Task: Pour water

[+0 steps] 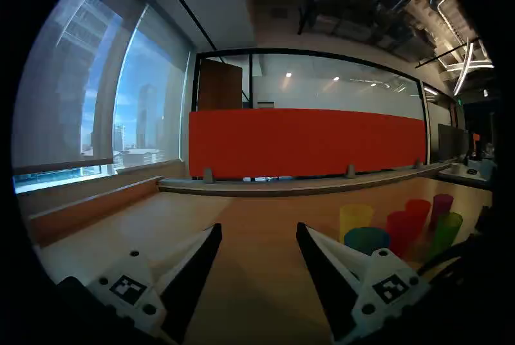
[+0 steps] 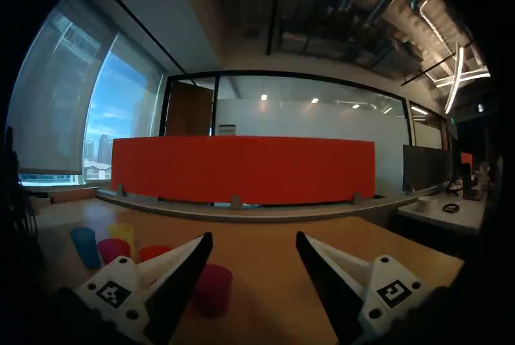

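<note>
Both tools are empty. Left gripper: fingers wide apart, nothing btwn them but bare desk. Right gripper: same, spread and gripping nothing. Both face the orange divider along the desk's far edge.

Task things: a cluster of coloured plastic cups stands on the desk on the near side of the divider. It sits below the divider's right half in the left gripper view and below its left end in the right gripper view, so approx. btwn the two grippers. Can't tell which cup holds water, if any.

Risks, as I judge them:
- The cups stand close, some touching or nearly, so a spread finger going for one could clip its neighbour and topple it.
- They look like light plastic — a hard squeeze may buckle the wall & slop water.
- The magenta cup stands apart from the rest, farther from the divider, just beside the right gripper's own left finger. A sideways swing there would knock it.

Around: a window left of the divider. A monitor and a white side desk sit off the divider's right end, well apart from the cups. Only open desk lies btwn grippers and cups.
</note>
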`<state>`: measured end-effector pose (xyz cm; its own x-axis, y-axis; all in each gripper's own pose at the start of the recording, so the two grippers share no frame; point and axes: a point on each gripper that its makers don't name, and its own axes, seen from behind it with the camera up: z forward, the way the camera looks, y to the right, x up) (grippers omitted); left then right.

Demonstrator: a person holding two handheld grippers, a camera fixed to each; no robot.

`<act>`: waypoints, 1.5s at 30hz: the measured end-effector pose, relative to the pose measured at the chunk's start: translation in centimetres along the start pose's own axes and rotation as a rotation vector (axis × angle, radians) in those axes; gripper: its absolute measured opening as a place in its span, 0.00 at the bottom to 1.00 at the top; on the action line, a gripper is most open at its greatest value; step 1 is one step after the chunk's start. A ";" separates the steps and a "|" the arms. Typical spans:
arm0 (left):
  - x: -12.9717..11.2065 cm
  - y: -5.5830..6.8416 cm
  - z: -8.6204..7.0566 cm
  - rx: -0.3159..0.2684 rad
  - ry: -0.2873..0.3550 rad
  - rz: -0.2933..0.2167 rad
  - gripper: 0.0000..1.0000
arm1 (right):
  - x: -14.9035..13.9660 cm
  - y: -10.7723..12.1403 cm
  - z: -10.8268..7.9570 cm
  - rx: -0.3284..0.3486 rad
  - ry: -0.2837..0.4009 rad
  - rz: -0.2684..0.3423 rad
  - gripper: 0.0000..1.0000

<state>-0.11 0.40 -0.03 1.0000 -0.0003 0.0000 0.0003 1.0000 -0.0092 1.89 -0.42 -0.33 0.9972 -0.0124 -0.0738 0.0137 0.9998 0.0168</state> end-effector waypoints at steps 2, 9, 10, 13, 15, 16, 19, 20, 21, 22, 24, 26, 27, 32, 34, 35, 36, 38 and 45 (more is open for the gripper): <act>0.0 0.0 0.0 0.000 0.000 0.000 0.85 | -0.3 0.2 0.0 -0.005 -0.005 0.007 1.00; 0.0 0.0 0.0 0.000 0.000 0.000 0.85 | -1.4 0.4 0.1 -0.005 -0.018 0.022 1.00; 0.0 0.0 0.0 0.000 0.000 0.000 0.85 | -1.5 0.4 0.1 -0.006 -0.019 0.023 1.00; 0.0 0.0 0.0 0.000 0.000 0.000 0.85 | -1.8 0.5 0.2 -0.005 -0.021 0.023 1.00; 0.0 0.0 0.0 0.000 0.000 0.000 0.85 | -2.0 0.5 0.3 -0.004 -0.022 0.020 1.00; 0.0 0.0 0.0 0.000 0.000 0.000 0.85 | -2.1 0.5 0.3 -0.004 -0.023 0.019 1.00; 0.0 0.0 0.0 0.000 0.000 0.000 0.85 | -2.3 0.5 0.4 -0.004 -0.025 0.016 1.00; 0.0 0.0 0.0 0.000 0.000 0.000 0.85 | -2.4 0.5 0.4 -0.004 -0.025 0.015 1.00; 0.0 0.0 0.0 0.000 0.000 0.000 0.85 | -2.5 0.5 0.4 -0.005 -0.026 0.015 1.00; 0.0 0.0 0.0 0.000 0.000 0.000 0.85 | -2.6 0.5 0.4 -0.006 -0.027 0.016 1.00; 0.0 0.0 0.0 0.000 0.000 0.000 0.86 | -2.8 0.6 0.5 -0.008 -0.030 0.016 1.00; 0.0 0.0 0.0 0.000 0.000 0.000 0.85 | -2.9 0.7 0.5 -0.008 -0.033 0.017 1.00; 0.0 0.0 0.0 0.000 0.000 0.000 0.85 | -3.0 0.7 0.4 -0.009 -0.034 0.018 1.00; 0.0 0.0 0.0 0.000 0.000 0.000 0.85 | -3.2 0.9 0.4 -0.011 -0.040 0.017 1.00; 0.0 0.0 0.0 0.000 0.000 0.000 0.85 | -3.2 0.9 0.4 -0.011 -0.043 0.016 1.00; 0.0 0.0 0.0 0.000 0.000 0.000 0.85 | -3.3 0.8 0.4 -0.010 -0.045 0.015 1.00; 0.0 0.0 0.0 0.000 0.000 0.000 0.85 | -3.4 0.8 0.4 -0.010 -0.047 0.014 1.00; 0.0 0.0 0.0 0.000 0.000 0.000 0.85 | -3.5 0.7 0.5 -0.009 -0.053 0.012 1.00; 0.0 0.0 0.0 0.000 0.000 0.000 0.85 | -3.6 0.7 0.4 -0.010 -0.063 0.013 1.00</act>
<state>-0.08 0.39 -0.02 1.0000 -0.0001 -0.0001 0.0001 1.0000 -0.0090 -1.71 0.31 0.33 0.9999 0.0002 -0.0109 -0.0001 1.0000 0.0070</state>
